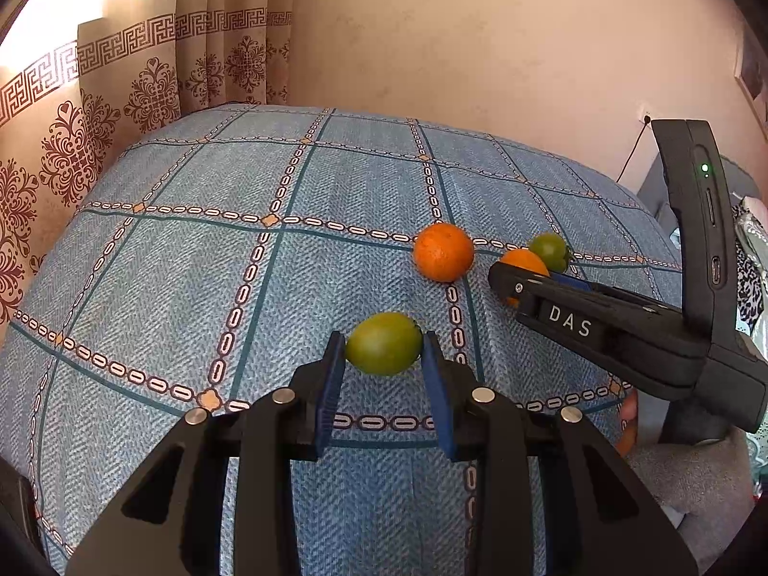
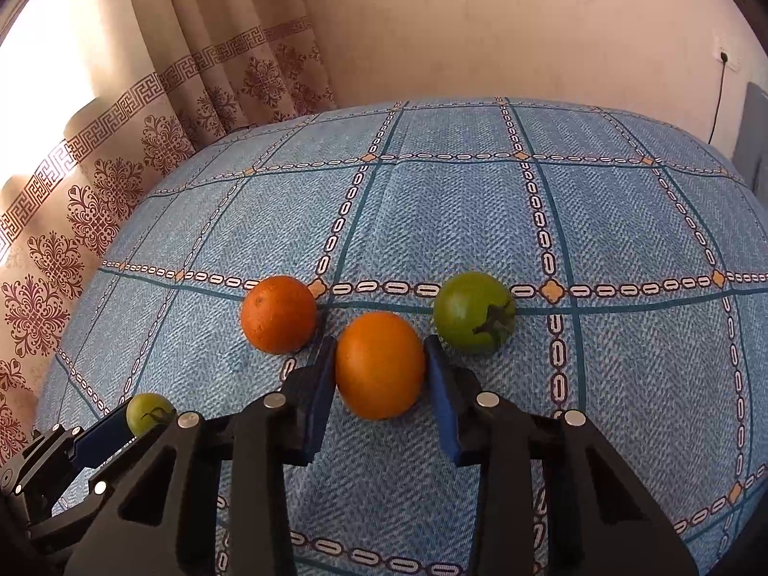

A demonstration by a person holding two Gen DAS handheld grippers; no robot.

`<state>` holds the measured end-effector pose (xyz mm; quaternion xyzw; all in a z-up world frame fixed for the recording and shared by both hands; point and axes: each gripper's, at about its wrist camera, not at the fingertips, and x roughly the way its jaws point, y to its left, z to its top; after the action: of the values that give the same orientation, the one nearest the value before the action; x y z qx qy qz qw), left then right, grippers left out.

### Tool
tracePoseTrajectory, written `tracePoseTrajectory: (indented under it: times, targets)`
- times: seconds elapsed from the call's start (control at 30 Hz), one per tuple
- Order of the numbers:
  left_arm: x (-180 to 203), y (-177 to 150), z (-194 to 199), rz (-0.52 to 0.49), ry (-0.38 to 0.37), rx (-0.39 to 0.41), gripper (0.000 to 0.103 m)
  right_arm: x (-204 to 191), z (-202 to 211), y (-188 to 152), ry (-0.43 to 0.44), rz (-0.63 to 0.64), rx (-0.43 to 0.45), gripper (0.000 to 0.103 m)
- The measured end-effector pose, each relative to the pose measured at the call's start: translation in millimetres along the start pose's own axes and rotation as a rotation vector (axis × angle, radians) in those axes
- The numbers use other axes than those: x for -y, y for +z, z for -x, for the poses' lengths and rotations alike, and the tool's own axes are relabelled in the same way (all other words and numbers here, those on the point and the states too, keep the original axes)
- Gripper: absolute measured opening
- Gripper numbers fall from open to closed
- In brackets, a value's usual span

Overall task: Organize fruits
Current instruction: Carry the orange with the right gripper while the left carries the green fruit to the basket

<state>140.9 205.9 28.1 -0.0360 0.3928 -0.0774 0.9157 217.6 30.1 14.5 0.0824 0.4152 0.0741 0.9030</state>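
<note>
My left gripper (image 1: 384, 355) is shut on a small green tomato (image 1: 384, 343), with a blue pad pressing on each side. It also shows at the lower left of the right wrist view as the left gripper (image 2: 126, 427), holding the same tomato (image 2: 146, 410). My right gripper (image 2: 379, 374) is shut on an orange (image 2: 379, 365), low over the blue checked cloth (image 2: 624, 240). A second orange (image 2: 278, 314) lies just left of it and a larger green tomato (image 2: 473, 312) just right. The left wrist view shows the right gripper (image 1: 509, 283) with its orange (image 1: 523, 259).
The fruit lies on a bed or cushion covered in blue cloth (image 1: 192, 288). Patterned curtains (image 1: 96, 120) hang at the left and a plain wall stands behind. Grey fabric (image 1: 691, 475) lies at the right edge.
</note>
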Motion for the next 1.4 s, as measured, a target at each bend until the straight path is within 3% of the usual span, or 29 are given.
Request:
tracePoseTrajectory:
  times: [0.27,0.83,1.4]
  targets:
    - [0.2,0.4,1.5,0.0,-0.002,0.01,0.033,-4.1,18.9,-19.5,-0.018,0.033,0.025,0.035]
    - [16.4,-1.7,18.8,-0.025,-0.027,0.042,0.033,7.8,74.3,-46.6,-0.013,-0.035,0.095,0.035]
    - [55.0,-7.7,58.5,-0.136,-0.064,0.14,0.034,20.3,148.3,-72.9,-0.041,-0.104,0.204,0.035]
